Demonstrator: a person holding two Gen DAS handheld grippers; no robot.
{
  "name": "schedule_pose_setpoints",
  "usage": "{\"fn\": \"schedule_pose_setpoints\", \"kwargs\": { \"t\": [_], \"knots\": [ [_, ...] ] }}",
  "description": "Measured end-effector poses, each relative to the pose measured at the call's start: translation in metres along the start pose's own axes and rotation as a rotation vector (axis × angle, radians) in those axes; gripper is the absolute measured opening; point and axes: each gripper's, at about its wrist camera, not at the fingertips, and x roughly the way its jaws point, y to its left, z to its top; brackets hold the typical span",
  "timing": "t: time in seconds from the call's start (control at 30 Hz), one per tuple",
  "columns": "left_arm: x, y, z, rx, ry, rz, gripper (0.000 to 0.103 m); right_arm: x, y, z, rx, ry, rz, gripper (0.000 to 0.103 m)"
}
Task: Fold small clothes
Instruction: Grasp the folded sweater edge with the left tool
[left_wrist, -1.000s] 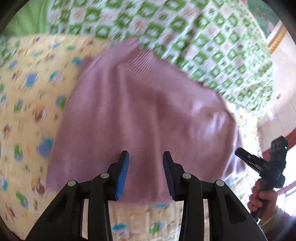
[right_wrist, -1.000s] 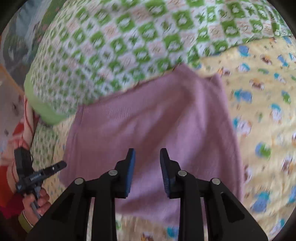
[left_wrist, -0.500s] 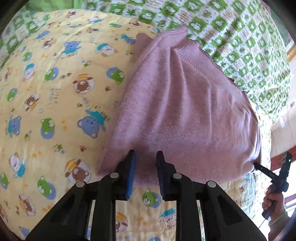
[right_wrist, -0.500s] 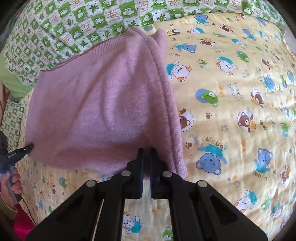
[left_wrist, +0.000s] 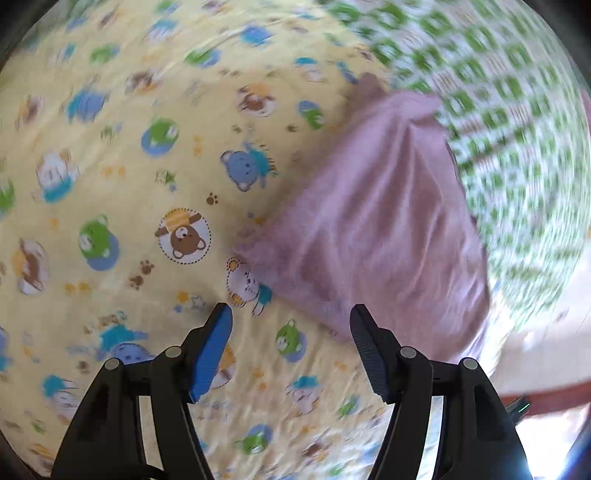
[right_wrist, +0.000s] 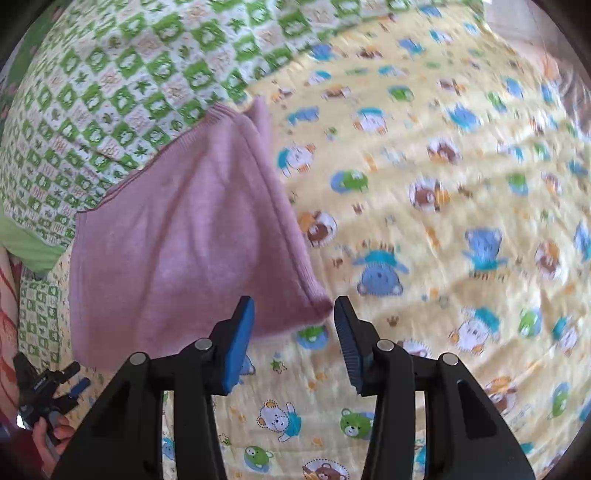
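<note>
Fabric of a mauve knitted garment (left_wrist: 373, 221) lies folded on the yellow bear-print sheet (left_wrist: 147, 184) in the left wrist view, to the right of the middle, with its far side reaching the green checked quilt (left_wrist: 517, 129). The left gripper (left_wrist: 291, 325) has its fingers spread wide and the jaws are opening; nothing is between them. Only the sheet shows in the gap, and the near edge of the garment is just beyond the right finger. This picture is blurred, so fine creases cannot be read.

In the right wrist view the same garment (right_wrist: 177, 240) lies left of the middle, with a doubled edge running along its right side and the ribbed hem at the far end. The right gripper (right_wrist: 293, 314) is also opening. Its fingers are apart, and the near corner of the garment sits in the gap without being pinched. The left gripper (right_wrist: 51, 384) appears at the lower left, in a hand (right_wrist: 55, 435).

I judge that at least one fold is done and the cloth is released. Whether one more fold is needed, the pictures do not say.
</note>
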Motion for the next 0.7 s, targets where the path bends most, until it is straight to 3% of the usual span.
{"fn": "schedule_pose_setpoints", "kwargs": {
  "t": [0.1,0.17,0.2,0.23,0.33,0.43,0.5,0.6,0.67,0.7],
  "knots": [
    [0.008,0.0,0.007,-0.041,-0.02,-0.026,0.063,0.01,-0.01,-0.001,0.095,-0.008,0.025,0.046],
    [0.015,-0.007,0.011,-0.018,-0.022,-0.027,0.04,0.016,-0.019,-0.002,0.179,-0.006,0.083,0.043],
    [0.017,-0.011,0.013,-0.003,-0.016,-0.015,0.012,0.018,-0.021,-0.003,0.206,0.002,0.124,0.024],
    [0.015,-0.016,0.015,0.018,-0.02,-0.005,0.011,0.019,-0.02,-0.002,0.213,0.011,0.131,0.016],
    [-0.008,-0.031,0.019,0.094,-0.077,-0.065,0.008,-0.01,-0.007,0.007,0.138,-0.054,0.151,0.013],
    [-0.013,-0.036,0.018,0.179,-0.078,-0.029,0.008,-0.042,0.003,0.022,0.043,-0.114,0.191,0.012],
    [-0.006,-0.028,0.015,0.175,-0.057,-0.014,0.008,-0.039,0.0,0.025,0.007,-0.089,0.161,0.012],
    [0.004,-0.015,0.007,0.15,-0.03,0.005,0.008,-0.01,-0.016,0.016,0.024,0.017,0.1,0.012],
    [0.007,-0.011,0.003,0.142,-0.014,0.02,0.012,0.001,-0.025,0.009,0.056,0.071,0.091,0.014],
    [0.007,-0.007,0.002,0.133,-0.008,0.028,0.021,0.001,-0.028,0.005,0.072,0.078,0.086,0.015]
  ]
}}
